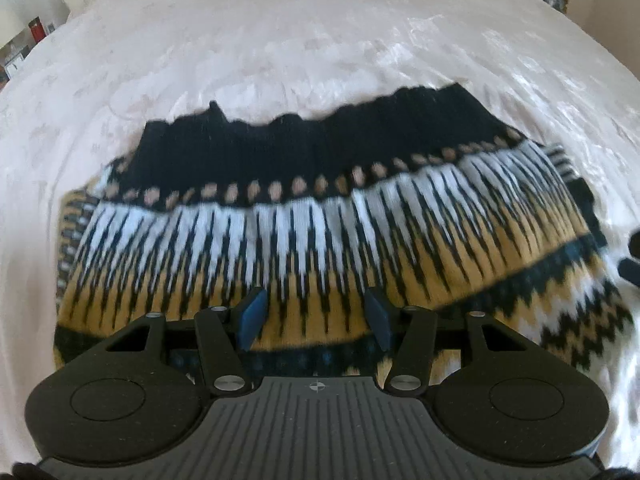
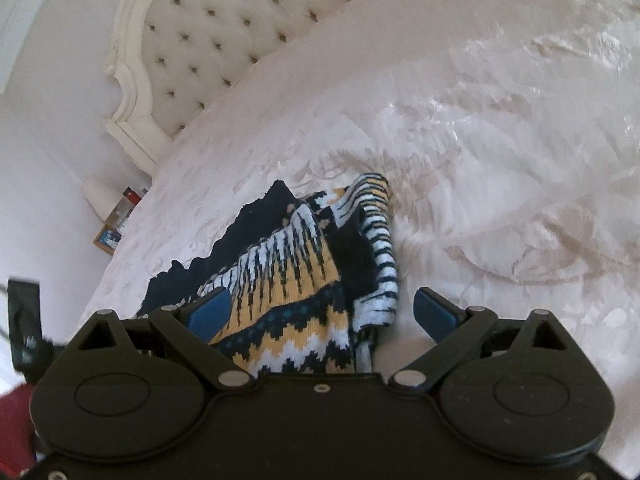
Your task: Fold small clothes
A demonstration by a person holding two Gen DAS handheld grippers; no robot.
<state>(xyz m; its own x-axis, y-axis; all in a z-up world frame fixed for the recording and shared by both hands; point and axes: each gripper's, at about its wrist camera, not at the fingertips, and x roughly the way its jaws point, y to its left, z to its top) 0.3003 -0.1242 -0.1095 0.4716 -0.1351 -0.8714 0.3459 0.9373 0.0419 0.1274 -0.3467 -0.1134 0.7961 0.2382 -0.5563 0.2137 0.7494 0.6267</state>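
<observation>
A knit sweater (image 1: 320, 216) with black, white and mustard bands lies spread on the white bedspread (image 1: 280, 40); its black ribbed hem is the far edge. My left gripper (image 1: 316, 316) hovers over the mustard band, open, its blue pads (image 1: 252, 316) apart with nothing pinched between them. In the right wrist view the sweater (image 2: 288, 264) has a striped sleeve folded along its right edge. My right gripper (image 2: 322, 312) is open wide over that edge, and its blue pads (image 2: 210, 310) do not press the cloth.
A tufted cream headboard (image 2: 224, 40) stands at the far end of the bed. A bedside table with a lamp and small items (image 2: 116, 208) is beside it. The bedspread rises over a pillow (image 2: 520, 60). More small items sit beyond the bed's corners (image 1: 36, 28).
</observation>
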